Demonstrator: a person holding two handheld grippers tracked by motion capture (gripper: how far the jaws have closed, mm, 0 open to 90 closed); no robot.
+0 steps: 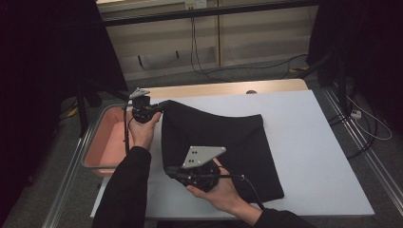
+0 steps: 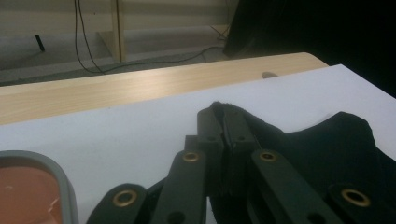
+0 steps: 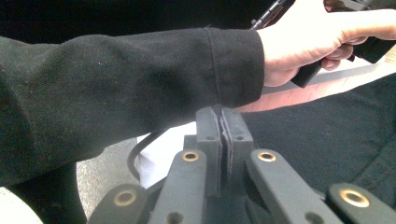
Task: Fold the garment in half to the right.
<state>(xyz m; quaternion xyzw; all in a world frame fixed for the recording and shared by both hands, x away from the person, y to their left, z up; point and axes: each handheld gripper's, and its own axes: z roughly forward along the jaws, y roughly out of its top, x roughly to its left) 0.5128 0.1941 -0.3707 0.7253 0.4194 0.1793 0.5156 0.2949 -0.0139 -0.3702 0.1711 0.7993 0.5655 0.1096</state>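
Black cloth (image 1: 216,142) pinched by both tongs.

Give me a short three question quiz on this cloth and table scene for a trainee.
1. True or false: both grippers are shut on the black cloth.
2. What sits left of the white table? A pink tray, B blue bucket, C cardboard box.
3. Which gripper pinches the cloth's far corner?

Key
1. True: left gripper and right gripper each clamp an edge.
2. A, the pink tray.
3. The left gripper.

Dim room, grey floor (image 1: 266,71), seemingly carpeted
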